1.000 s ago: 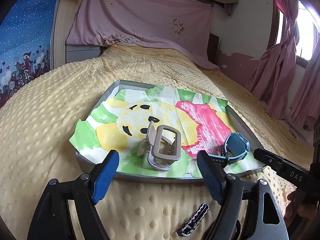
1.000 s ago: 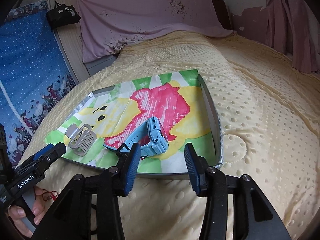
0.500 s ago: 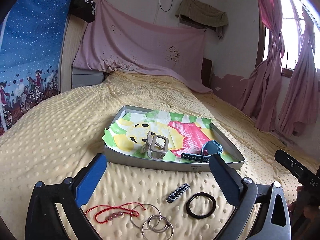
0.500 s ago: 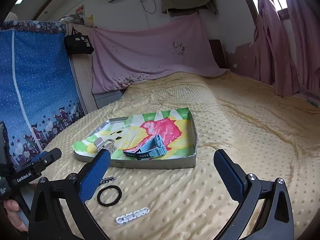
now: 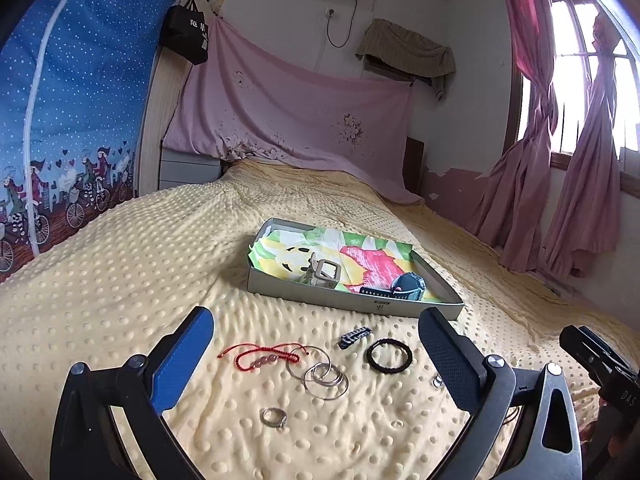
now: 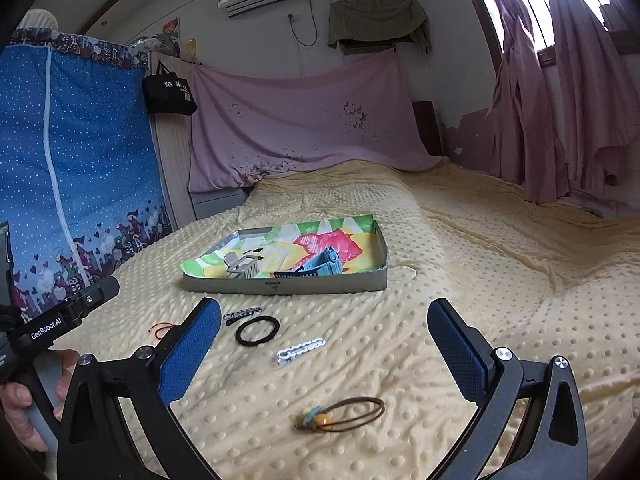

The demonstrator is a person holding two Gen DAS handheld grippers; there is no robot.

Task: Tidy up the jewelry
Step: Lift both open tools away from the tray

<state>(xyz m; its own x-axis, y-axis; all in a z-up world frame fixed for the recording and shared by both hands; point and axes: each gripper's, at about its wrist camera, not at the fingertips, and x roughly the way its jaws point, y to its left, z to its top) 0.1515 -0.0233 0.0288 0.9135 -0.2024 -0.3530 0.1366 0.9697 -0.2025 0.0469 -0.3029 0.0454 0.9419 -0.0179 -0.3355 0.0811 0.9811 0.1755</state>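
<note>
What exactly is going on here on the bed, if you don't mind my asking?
A person is sorting jewelry into a tray using two handheld grippers. A hair claw and a blue watch are already inside. Both the left gripper and right gripper hover with jaws open and empty over pieces on the blanket, including a black ring.

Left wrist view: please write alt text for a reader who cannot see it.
The open left gripper hovers over a yellow bedspread where a red string bracelet, silver hoops, a ring and a black hair tie lie. Behind them, a tray holds a hair clip and a blue watch.
</note>
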